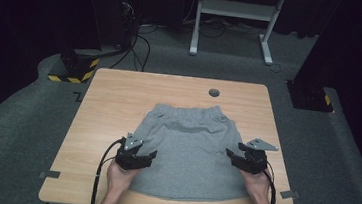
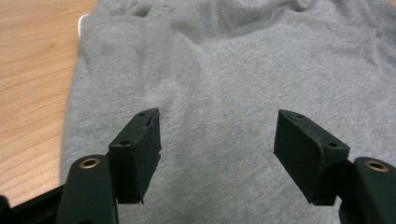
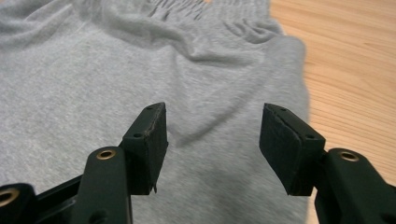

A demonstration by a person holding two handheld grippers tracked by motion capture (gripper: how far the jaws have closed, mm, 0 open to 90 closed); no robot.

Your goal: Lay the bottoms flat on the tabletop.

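Both grippers poised over grey shorts, nothing grasped.

The soft grey cotton shorts (image 1: 189, 150) lie flat mid-table, elastic waistband away from the person; the left gripper (image 1: 140, 154) and right gripper (image 1: 236, 155) hover with jaws apart over opposite side edges, equally near.

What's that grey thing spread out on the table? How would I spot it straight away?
Find the wooden table; in its middle lie grey shorts, spread flat, gathered elastic waistband at the far end. Nothing else there is soft cloth: its neighbours are two black grippers, hovering open-jawed above its left and right edges.
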